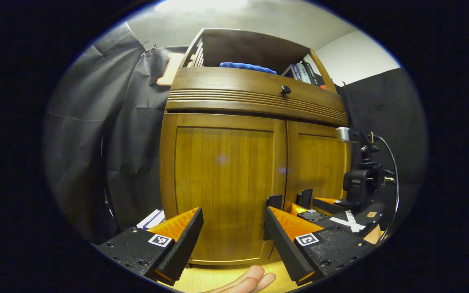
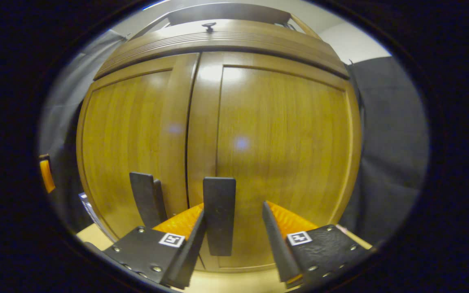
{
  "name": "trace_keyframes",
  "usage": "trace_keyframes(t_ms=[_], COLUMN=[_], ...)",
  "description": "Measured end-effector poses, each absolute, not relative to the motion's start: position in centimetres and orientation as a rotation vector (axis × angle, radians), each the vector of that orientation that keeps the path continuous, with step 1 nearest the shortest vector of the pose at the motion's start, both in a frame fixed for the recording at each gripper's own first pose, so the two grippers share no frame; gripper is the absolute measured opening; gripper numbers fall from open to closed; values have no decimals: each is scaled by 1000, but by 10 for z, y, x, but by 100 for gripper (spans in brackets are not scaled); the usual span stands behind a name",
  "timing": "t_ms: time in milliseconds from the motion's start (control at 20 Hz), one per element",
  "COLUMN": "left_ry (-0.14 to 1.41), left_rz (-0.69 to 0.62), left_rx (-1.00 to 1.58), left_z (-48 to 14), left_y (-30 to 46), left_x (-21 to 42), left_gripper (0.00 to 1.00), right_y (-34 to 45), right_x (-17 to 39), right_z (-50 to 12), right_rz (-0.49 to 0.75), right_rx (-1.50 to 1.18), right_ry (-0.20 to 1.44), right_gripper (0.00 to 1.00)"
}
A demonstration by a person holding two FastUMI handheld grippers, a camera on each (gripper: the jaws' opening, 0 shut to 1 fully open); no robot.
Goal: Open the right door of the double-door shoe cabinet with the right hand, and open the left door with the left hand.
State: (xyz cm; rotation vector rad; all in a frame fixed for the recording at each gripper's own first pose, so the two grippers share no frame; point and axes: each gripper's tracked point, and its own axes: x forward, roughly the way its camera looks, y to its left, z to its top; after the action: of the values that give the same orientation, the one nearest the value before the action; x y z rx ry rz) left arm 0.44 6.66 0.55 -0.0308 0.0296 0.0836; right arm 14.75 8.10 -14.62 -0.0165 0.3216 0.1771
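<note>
**Operator:** Doors first. Both are shut. I have the right tongs point(image 2: 232, 238) spread wide and holding nothing, close in front of the right door point(image 2: 283, 142) of the shoe cabinet point(image 2: 226, 38). Its dark upright handle point(image 2: 219, 215) stands near the centre seam, just beside my left finger, not between the two. The left door point(image 2: 132, 138) has a matching handle point(image 2: 148, 203) on the other side of the seam.

**Second:** How do you expect the doors to handle?

**Operator:** My guess is stiff wooden panels on side hinges, not heavy, swinging in an arc. The varnish looks slick, so I would not pinch the panel edge. The handle is the place: close on the flat bar and pull outward along the arc, not straight back.

**Second:** And the left side?

**Operator:** Left tongs point(image 1: 233, 238) are open and empty too, farther back, facing the left door point(image 1: 222, 187). The left gripper view gives me what the right gripper view cuts off: the open shelf above with a blue cloth point(image 1: 247, 67) and some books point(image 1: 305, 74), the round drawer knob point(image 1: 285, 90), the right gripper point(image 1: 301, 203) seen from the side at the handles, and a person's fingertips point(image 1: 250, 280) at the bottom edge. The right gripper view gives the close look at both handles against the seam.
</note>
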Motion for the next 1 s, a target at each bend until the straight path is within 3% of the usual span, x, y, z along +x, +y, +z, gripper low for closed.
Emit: trace_keyframes(t_ms=[150, 250, 500, 850, 950, 1000], left_ry=[36, 42, 50, 71, 68, 65], left_rz=[102, 99, 96, 86, 81, 79], left_rx=[-29, -30, -35, -26, -24, -21], left_z=[4, 2, -1, -7, -7, -7], left_y=[71, 71, 71, 65, 61, 59], left_x=[7, 8, 9, 11, 12, 13], left_gripper=[92, 92, 92, 92, 92, 92], right_y=[84, 83, 84, 80, 71, 66], right_x=[147, 143, 134, 137, 138, 135], right_z=[-149, -147, -129, -114, -105, -96], right_rz=[245, 253, 306, 406, 417, 418], right_rx=[-56, -58, -45, 4, 44, 53], right_ry=[307, 310, 313, 360, 374, 377], right_gripper=[34, 27, 24, 30, 27, 31])
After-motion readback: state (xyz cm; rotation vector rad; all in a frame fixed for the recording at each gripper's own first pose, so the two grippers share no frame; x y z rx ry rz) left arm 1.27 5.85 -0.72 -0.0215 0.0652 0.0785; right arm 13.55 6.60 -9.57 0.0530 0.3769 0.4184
